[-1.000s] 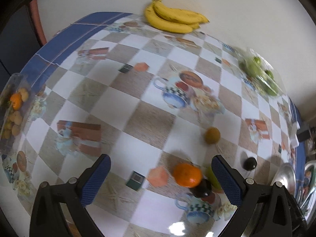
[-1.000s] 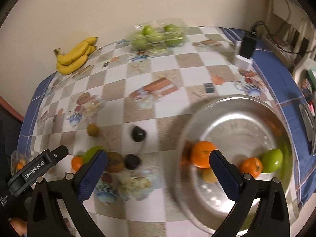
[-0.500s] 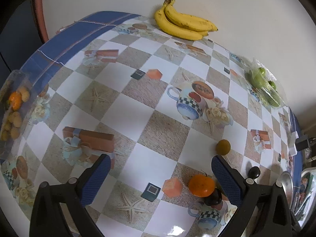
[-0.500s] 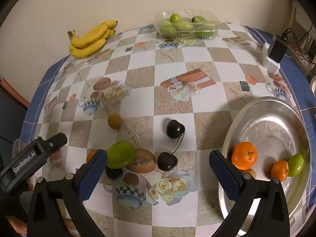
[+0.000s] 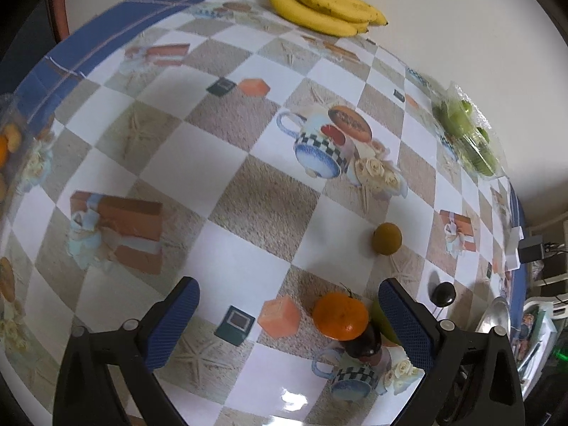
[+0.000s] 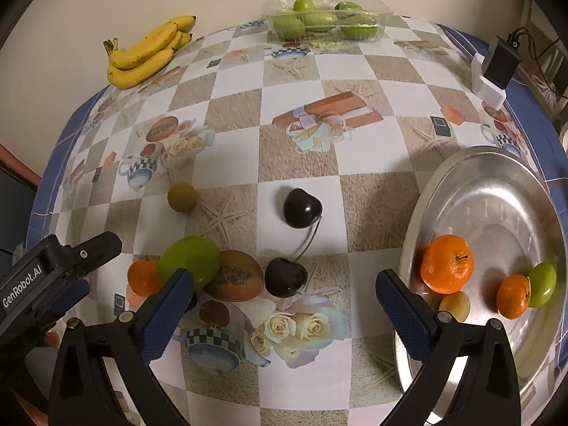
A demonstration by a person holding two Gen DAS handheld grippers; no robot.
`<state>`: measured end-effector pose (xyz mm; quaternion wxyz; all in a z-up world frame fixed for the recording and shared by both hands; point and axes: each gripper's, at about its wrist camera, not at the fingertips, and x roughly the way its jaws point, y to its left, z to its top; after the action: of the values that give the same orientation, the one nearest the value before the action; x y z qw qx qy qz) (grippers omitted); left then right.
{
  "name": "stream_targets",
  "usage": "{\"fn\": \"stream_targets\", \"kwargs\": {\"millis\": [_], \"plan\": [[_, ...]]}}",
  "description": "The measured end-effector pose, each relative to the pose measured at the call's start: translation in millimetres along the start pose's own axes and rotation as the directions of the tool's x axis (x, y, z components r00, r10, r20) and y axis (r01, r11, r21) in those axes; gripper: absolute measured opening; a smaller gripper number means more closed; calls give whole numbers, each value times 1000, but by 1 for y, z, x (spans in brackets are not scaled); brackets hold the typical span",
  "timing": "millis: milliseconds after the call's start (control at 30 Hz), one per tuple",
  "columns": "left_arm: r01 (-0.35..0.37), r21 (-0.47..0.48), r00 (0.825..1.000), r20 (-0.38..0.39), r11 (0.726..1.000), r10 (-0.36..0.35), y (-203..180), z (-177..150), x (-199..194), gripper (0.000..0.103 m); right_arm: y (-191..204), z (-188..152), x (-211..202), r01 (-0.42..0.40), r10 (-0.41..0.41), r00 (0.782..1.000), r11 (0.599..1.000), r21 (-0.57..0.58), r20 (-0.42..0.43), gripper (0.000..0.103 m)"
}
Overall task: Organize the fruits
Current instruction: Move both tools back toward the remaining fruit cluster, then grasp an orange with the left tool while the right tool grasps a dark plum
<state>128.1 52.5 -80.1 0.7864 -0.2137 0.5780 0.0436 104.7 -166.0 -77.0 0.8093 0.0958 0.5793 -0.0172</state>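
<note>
Both hand-held grippers, left (image 5: 289, 314) and right (image 6: 285, 305), wide apart, holding nothing, above loose fruit: orange (image 5: 340, 315), cherries (image 6: 286, 277). Metal plate (image 6: 497, 191) near tabletop's right edge.

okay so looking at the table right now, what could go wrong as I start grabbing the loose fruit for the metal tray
The green round fruit, brown oval fruit, small orange tangerine and front dark cherry sit bunched together, so wide-open jaws of the right gripper may nudge neighbours and send them rolling.

The two cherries look joined by their stems; lifting one could drag the rear dark cherry.

The left gripper sits close by, so the two could collide.
</note>
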Motion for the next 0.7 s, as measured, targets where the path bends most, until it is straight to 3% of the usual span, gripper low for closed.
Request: {"fn": "stream_targets", "kwargs": {"millis": [367,700], "plan": [[106,-36,991,-79,994,-108,-6,-5,12,78,4,-2,9,-32,32,999,999,-20,-21,68],[126,-72,987,-94,989,-132,-5,-6,16,65,0,-3,18,-36,36,999,999,-2,-30,49]]}}
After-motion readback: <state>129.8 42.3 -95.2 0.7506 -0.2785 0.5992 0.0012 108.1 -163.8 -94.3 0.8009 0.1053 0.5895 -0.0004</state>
